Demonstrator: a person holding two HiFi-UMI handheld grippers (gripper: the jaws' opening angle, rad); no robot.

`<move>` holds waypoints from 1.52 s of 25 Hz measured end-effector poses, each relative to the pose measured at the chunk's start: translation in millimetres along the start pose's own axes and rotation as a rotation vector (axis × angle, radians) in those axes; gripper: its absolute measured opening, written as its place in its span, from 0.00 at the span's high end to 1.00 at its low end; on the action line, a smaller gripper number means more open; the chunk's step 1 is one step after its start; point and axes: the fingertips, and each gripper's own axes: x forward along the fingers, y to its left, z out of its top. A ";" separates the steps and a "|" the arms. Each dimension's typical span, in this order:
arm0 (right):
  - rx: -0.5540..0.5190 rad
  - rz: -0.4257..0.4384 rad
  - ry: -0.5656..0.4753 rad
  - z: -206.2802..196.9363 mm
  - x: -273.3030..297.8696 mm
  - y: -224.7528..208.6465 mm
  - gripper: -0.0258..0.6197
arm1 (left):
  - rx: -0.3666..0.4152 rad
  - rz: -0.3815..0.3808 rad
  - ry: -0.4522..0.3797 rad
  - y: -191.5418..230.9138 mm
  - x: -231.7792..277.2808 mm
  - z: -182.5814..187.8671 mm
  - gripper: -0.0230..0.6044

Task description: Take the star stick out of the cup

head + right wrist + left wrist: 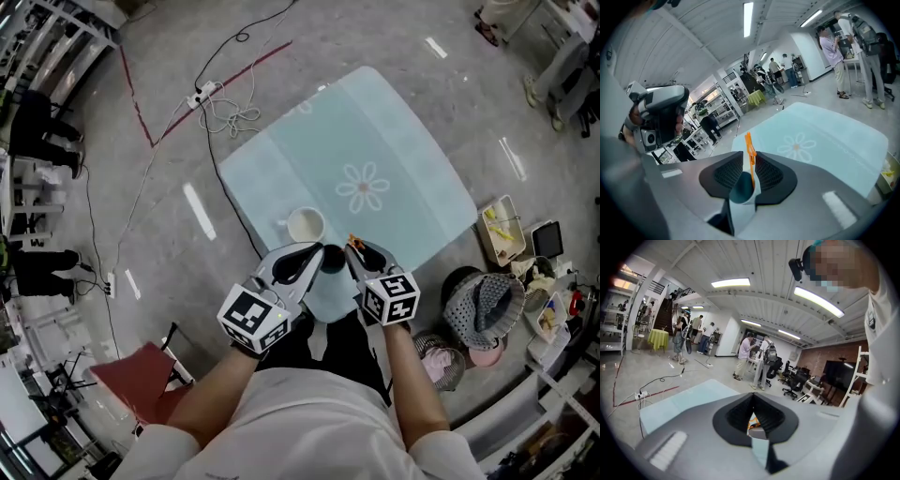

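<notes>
A small cup point(333, 261), pale blue outside and dark teal inside, is at the near edge of the pale blue table point(403, 141). An orange star stick point(749, 150) rises from the cup point(739, 187). My right gripper point(354, 248) is shut on the stick point(353, 242), which passes up between its jaws point(749, 161). My left gripper point(317, 253) comes in from the left. Its jaws are nearly together point(754, 413) with the cup point(758, 446) pinched in the gap. Orange from the stick point(753, 421) shows just above the cup.
A white mug point(305, 225) stands on the cloth just beyond the grippers. A flower print point(363, 186) marks the table's middle. Baskets point(483, 300) and a bin point(502, 230) sit on the floor at right, a red seat point(141, 380) at left, cables point(225, 112) beyond the table.
</notes>
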 end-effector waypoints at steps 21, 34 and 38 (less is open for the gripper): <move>-0.076 -0.127 -0.090 32.0 -34.5 29.2 0.91 | 0.009 -0.032 -0.015 -0.4 -38.5 2.3 0.96; -0.098 -0.213 -0.243 84.4 -106.8 85.2 0.91 | 0.044 -0.128 -0.042 -32.6 -71.9 30.6 0.96; -0.121 -0.222 -0.299 103.2 -125.5 107.4 0.91 | 0.056 -0.149 -0.064 -39.4 -85.2 43.4 0.96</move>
